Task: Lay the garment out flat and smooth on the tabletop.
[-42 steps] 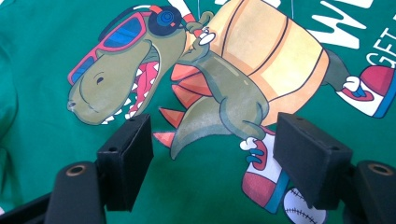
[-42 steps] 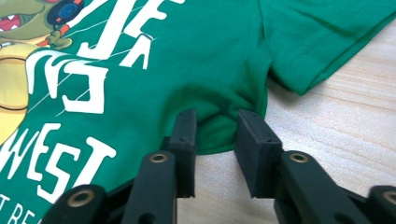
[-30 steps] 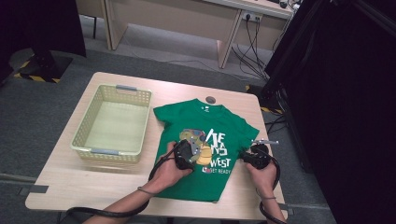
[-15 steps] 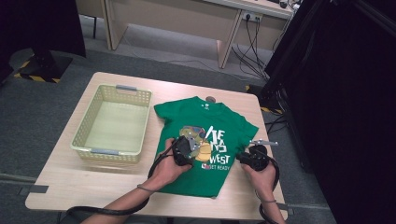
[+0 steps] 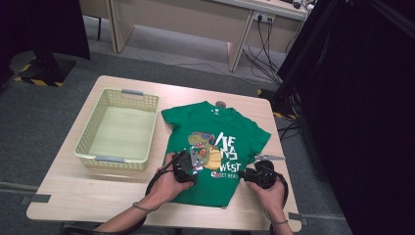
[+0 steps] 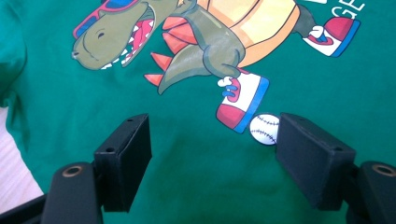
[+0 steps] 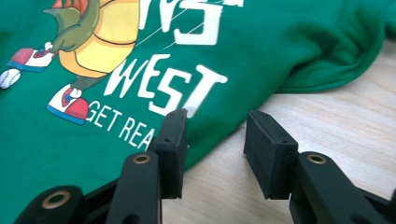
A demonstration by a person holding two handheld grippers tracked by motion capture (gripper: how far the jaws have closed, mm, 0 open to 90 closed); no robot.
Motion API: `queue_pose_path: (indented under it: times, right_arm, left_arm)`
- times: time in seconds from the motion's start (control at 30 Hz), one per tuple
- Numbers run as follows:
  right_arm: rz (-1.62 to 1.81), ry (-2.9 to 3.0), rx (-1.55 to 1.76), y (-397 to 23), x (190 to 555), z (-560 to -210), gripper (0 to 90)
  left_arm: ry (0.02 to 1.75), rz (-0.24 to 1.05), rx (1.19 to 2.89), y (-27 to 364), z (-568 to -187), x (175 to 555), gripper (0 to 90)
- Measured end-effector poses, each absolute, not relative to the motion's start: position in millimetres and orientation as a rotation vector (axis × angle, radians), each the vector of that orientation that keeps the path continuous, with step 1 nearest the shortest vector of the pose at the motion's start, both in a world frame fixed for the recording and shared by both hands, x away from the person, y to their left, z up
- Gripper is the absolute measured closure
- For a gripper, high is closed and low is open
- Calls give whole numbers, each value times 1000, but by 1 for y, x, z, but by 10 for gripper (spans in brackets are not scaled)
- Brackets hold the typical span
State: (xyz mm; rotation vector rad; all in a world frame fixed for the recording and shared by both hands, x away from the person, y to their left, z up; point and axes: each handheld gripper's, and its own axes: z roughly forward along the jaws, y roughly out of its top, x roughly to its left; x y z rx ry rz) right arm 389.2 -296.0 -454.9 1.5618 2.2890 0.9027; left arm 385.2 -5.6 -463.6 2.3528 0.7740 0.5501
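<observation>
Green T-shirt (image 5: 215, 147) – soft, light, floppy; pinch side hem edges. Left gripper (image 6: 212, 140) fingers wide apart over print, right gripper (image 7: 215, 140) fingers just been opening astride the edge – nothing gripped.

The left gripper (image 6: 212, 156) hung with jaws wide apart over the green T-shirt (image 6: 196, 186), its dinosaur print (image 6: 196, 44) above them; pale table (image 6: 11, 158), probably wood, showed at left.

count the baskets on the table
1. The yellow-green plastic basket sits on the table's left side, beside the green t-shirt spread flat at its right.
</observation>
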Motion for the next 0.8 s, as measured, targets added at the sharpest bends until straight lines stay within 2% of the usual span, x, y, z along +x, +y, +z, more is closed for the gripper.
queue_pose_path:
  times: [0.47,0.6,0.8]
  right_arm:
    - [908,2298,1560,-286,396,-457,562]
    - [916,2295,1563,-286,397,-458,623]
    - [927,2302,1547,-286,398,-457,793]
  left_arm:
    - [792,532,2317,-5,-466,385,261]
    - [784,531,2321,-6,-466,384,262]
    - [784,527,2316,-7,-467,383,262]
